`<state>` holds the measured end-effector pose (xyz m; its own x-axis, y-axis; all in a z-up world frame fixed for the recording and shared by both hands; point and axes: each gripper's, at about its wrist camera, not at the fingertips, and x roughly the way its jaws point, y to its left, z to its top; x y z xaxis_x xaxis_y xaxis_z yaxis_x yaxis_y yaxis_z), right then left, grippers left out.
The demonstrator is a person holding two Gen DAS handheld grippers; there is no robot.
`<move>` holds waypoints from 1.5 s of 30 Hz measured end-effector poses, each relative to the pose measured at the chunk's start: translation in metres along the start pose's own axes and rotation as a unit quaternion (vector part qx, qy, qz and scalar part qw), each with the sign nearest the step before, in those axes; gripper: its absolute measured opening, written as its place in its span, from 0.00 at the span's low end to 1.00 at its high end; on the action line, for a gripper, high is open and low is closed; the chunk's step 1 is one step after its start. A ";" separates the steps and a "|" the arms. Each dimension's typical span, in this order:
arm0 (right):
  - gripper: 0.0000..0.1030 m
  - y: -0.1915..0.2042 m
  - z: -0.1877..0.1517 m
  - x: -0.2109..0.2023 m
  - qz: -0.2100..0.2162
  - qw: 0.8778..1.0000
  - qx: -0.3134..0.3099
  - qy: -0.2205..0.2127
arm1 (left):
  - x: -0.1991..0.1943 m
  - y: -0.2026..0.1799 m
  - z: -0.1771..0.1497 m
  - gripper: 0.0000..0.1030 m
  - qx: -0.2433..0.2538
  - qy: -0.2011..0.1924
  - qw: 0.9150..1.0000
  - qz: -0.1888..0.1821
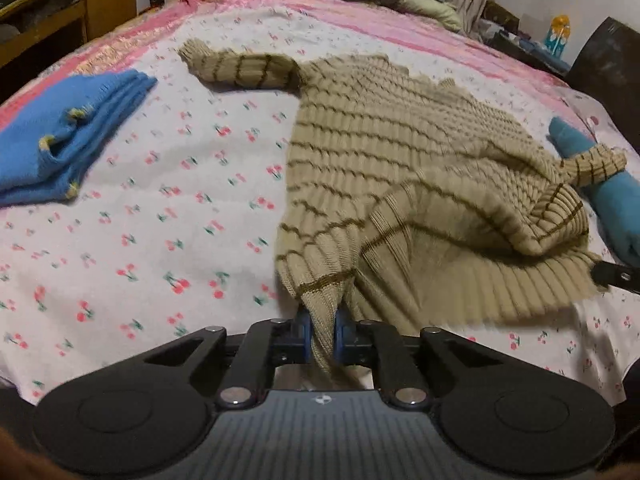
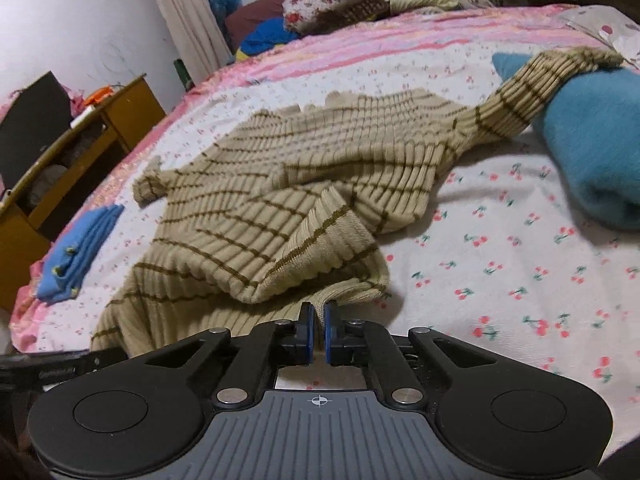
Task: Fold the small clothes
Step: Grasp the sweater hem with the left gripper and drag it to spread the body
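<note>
Two close, downward wrist views over one sweater (image 1: 400, 152).

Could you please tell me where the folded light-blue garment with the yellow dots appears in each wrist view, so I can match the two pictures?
Left wrist view: the blue garment lies at the left edge, above the middle, on the cherry-print sheet.
Right wrist view: the blue garment lies at the lower left, near the bed's edge, left of the sweater.
Shared landmark: the striped beige sweater, spread on the bed to the garment's right in both views.
</note>
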<state>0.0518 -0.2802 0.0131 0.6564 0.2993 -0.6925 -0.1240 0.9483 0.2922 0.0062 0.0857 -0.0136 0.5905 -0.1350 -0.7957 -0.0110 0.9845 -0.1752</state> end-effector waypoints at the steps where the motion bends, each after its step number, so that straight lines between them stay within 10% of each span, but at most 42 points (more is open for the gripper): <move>1: 0.04 -0.002 0.000 -0.008 -0.001 1.000 0.000 -0.002 | -0.004 0.004 0.002 0.17 -0.001 -0.005 1.000 0.002; 22: 0.08 -0.006 -0.047 -0.067 -0.074 0.988 -0.037 0.133 | -0.033 0.045 -0.010 0.16 0.011 0.026 0.999 0.044; 29: 0.12 0.009 -0.033 -0.074 -0.092 0.990 -0.070 0.076 | -0.026 0.034 0.000 0.48 0.016 0.010 1.000 0.001; 35: 0.12 0.024 -0.029 -0.050 -0.066 0.992 -0.074 0.077 | 0.010 0.028 0.002 0.54 0.012 0.033 0.999 0.000; 38: 0.12 0.020 -0.030 -0.044 -0.065 0.993 -0.061 0.081 | 0.019 0.027 -0.001 0.53 0.004 0.035 0.999 -0.014; 41: 0.13 0.016 -0.031 -0.039 -0.071 0.993 -0.052 0.081 | 0.017 0.027 0.001 0.16 0.010 0.043 0.998 -0.037; 45: 0.14 0.013 -0.030 -0.037 -0.074 0.993 -0.047 0.082 | 0.004 0.042 0.007 0.16 0.021 0.043 0.999 -0.008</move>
<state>0.0035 -0.2759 0.0221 0.5440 0.1611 -0.8235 -0.1090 0.9866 0.1210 0.0137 0.1272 -0.0206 0.5189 -0.1591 -0.8399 0.0325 0.9855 -0.1666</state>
